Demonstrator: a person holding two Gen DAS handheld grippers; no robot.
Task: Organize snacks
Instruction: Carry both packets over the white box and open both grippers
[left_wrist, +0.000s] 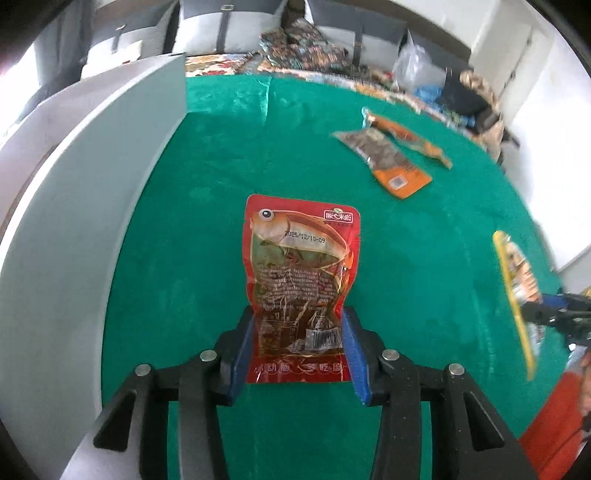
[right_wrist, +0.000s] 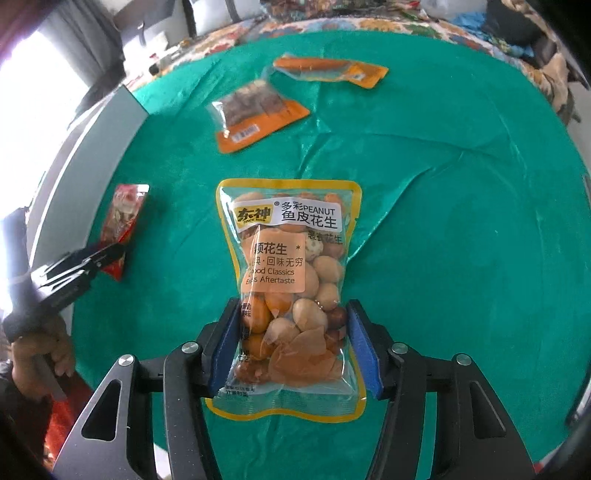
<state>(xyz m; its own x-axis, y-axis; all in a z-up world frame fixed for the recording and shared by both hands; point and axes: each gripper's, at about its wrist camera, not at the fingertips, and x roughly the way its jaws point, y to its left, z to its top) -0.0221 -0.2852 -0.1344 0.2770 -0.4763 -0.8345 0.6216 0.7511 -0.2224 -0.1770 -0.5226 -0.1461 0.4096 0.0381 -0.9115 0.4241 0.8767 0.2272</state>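
Left tongs (left_wrist: 299, 347): clenched on the red fish snack pouch (left_wrist: 301, 273), held above the green surface (left_wrist: 207, 229)
Right tongs (right_wrist: 293, 347): grasping the peanut bag (right_wrist: 290, 280)
Orange packets (right_wrist: 258, 118): two, beyond the peanut bag, seemingly overlapping
White bin (left_wrist: 92, 206): left of the pouch

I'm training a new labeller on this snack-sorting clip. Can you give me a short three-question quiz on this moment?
1. True or false: the left tongs grip a red fish snack packet.
2. What do the right tongs hold? A) peanut packet B) bottle C) nothing
3. How many orange packets lie on the green cloth?

Key: 1 true; 2 A; 3 two.
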